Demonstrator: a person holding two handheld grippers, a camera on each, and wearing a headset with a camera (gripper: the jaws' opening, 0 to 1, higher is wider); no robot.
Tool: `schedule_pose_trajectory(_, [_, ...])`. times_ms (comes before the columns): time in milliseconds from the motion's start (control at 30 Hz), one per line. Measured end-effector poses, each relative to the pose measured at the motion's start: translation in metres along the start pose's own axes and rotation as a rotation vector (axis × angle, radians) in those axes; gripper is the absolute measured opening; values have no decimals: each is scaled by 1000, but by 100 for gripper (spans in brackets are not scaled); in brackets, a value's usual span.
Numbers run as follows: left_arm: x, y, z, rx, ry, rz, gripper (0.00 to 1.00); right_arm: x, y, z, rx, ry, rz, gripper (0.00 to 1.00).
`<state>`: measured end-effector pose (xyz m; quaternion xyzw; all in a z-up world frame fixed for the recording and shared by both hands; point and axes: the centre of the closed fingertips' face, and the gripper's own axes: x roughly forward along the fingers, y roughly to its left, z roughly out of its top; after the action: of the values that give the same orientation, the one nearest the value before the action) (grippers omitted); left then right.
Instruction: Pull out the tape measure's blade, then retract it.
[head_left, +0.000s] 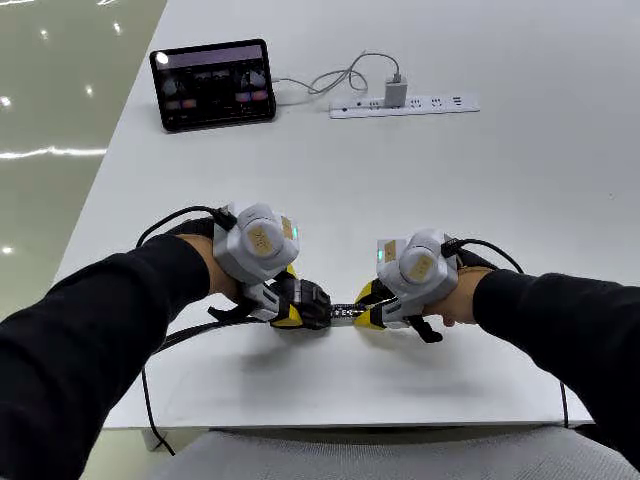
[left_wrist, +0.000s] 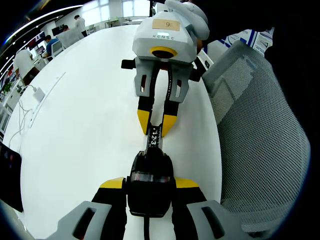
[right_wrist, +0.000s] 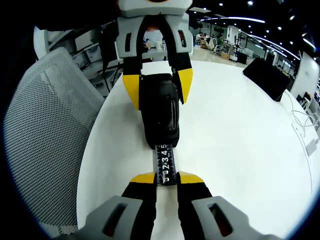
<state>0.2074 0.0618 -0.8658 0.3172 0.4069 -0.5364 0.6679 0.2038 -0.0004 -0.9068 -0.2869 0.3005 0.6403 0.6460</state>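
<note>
In the head view we hold both tools low in the frame, near the front edge of the white table (head_left: 420, 170). The left gripper (head_left: 288, 308) is clamped on the black tape measure (head_left: 312, 303), and the right gripper (head_left: 370, 314) pinches the blade (head_left: 343, 312), a short stretch of which spans the gap between them. A tablet (head_left: 212, 84) and a power strip (head_left: 405, 104) lie near the top. In the left gripper view our jaws press both sides of the tape measure at lower centre, and the blade runs up into the right gripper's closed yellow tips. In the right gripper view our jaws, nearly together at the bottom, nip the blade's numbered end. The tape measure sits just above at centre, gripped from the top by the left gripper, with a mesh chair (right_wrist: 45, 125) at left.
</note>
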Motion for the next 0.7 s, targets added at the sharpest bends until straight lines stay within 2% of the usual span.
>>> schedule_pose_trajectory(700, [1,-1,1,-2,-6,0,30,-10,-2,-11,6,6,-9,11])
